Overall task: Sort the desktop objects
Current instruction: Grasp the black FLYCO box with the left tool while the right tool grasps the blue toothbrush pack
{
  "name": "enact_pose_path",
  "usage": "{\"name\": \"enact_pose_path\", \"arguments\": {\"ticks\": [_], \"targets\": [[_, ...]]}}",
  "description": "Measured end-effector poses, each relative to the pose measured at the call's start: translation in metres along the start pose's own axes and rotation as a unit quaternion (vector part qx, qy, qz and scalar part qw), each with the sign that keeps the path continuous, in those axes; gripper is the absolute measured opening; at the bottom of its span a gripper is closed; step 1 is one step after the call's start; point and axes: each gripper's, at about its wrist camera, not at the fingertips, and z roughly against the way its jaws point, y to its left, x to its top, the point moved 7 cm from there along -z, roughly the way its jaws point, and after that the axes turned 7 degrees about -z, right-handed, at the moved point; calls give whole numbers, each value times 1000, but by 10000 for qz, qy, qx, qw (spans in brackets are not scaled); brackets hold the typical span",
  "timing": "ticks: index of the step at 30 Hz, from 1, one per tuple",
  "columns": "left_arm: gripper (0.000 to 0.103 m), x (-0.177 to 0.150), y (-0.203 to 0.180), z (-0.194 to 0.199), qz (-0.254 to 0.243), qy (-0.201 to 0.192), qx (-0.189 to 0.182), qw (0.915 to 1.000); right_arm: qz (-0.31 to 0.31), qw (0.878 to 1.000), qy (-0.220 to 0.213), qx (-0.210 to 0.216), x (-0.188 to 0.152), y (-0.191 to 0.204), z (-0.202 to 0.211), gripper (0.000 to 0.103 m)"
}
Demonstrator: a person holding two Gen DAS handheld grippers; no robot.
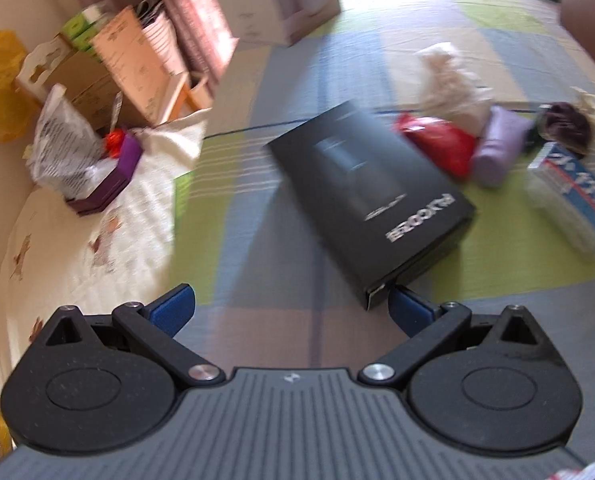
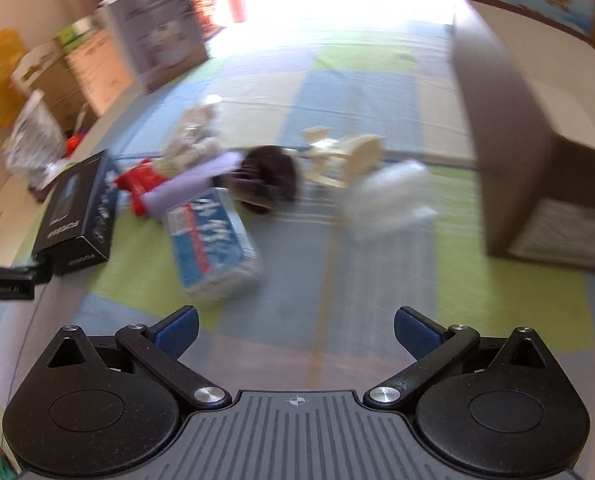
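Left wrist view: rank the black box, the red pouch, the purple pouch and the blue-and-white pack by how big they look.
1. black box, clearly largest, though nearest the camera.
2. blue-and-white pack, partly cut off by the edge.
3. red pouch and purple pouch: alike, blurred and overlapping, so unranked.

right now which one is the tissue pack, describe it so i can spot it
Start from the big brown cardboard box on the right of the striped mat, then look left to the cluster of small things mid-mat. The tissue pack lies nearest the camera there, right of the black box. It alone is a clear-wrapped soft white block with a blue printed face.
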Motion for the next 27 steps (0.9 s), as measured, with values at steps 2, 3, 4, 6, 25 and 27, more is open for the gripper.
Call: {"name": "enact_pose_path", "arguments": {"ticks": [2,3,4,6,25,27], "targets": [[102,-4,18,-5,133,57,108,9998,244,9996,-48,93,3,14,-9,101],[102,-6,26,-7,192,77,132,9997,379,9992,-73,136,5,20,-14,101],[102,-7,32,-8,247,91,138,9996,504,9985,-99,170,7,26,-19,101],[102,-9,41,-7,376,109,40,9992,700,9974,-89,176,8,35,-29,101],[102,43,-20,-4,391,-148,-1064,9934,324,9992,-65,-221,0,11,-33,58],[101,47,-24,-12,338,-108,-1033,9940,278,9993,-57,-245,-2,9,-31,58]]}}
